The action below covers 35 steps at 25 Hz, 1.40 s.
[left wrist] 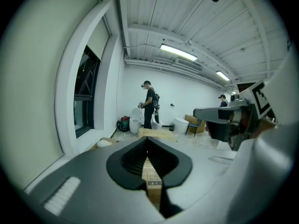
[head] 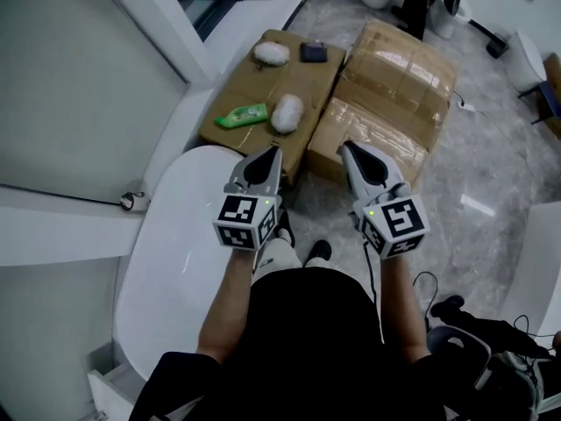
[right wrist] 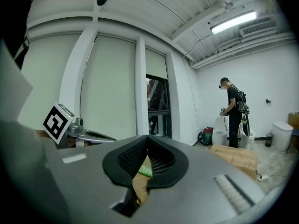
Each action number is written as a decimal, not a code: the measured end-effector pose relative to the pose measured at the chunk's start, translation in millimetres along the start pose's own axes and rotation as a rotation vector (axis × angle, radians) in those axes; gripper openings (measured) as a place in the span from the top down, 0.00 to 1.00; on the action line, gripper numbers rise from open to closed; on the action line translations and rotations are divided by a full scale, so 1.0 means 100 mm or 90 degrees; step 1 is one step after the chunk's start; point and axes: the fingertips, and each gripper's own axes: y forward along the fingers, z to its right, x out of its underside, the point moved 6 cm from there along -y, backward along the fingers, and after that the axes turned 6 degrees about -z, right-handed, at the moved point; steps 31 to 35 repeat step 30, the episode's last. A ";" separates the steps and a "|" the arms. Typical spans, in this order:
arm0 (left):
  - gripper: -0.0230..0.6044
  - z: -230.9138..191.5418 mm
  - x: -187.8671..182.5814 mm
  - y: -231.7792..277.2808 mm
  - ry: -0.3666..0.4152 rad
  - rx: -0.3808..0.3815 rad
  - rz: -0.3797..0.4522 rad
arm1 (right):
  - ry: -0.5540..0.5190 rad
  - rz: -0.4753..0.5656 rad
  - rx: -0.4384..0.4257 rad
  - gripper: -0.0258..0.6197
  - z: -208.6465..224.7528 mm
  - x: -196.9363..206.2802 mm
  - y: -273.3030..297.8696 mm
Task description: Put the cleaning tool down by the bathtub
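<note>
Left gripper (head: 273,152): fingers (left wrist: 132,161) closed tip to tip, with nothing held; only cardboard shows through the slot below the tips. Right gripper (head: 347,146): fingers (right wrist: 162,161) likewise closed and empty, with cardboard and a strip of the green bottle (head: 243,115) showing through the slot. Both grippers are held side by side, a little apart, each with its marker cube toward the person, left cube (head: 245,220) and right cube (head: 399,222). Just ahead of the left fingers is the left box (head: 237,82), and just ahead of the right fingers is the right box (head: 394,86); the two boxes touch along one side. On the left box, the near puff (head: 287,112) lies closest to the left fingers, white and just beside the green bottle. The far puff (head: 271,53) and a dark flat item (head: 313,52) lie beyond them at the box's far end. Which of these is the cleaning tool cannot be told; all four rest on the left box, none in a gripper. The tub (head: 166,261), white, sits below and to the left of the left fingers, its end against the left box. Left of the tub is the window wall (head: 79,103). Marbled floor (head: 491,174) extends right of the right fingers. Far ahead of both grippers, a second person (right wrist: 232,111) stands near a toilet (right wrist: 282,135).
</note>
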 end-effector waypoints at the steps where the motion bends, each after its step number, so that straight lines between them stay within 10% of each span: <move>1: 0.97 0.01 -0.02 -0.03 0.002 0.003 0.007 | -0.002 0.003 0.001 0.95 -0.02 -0.01 0.00; 35: 0.97 -0.20 -0.03 -0.14 -0.001 0.008 0.022 | -0.031 -0.010 0.011 0.95 -0.16 0.00 0.10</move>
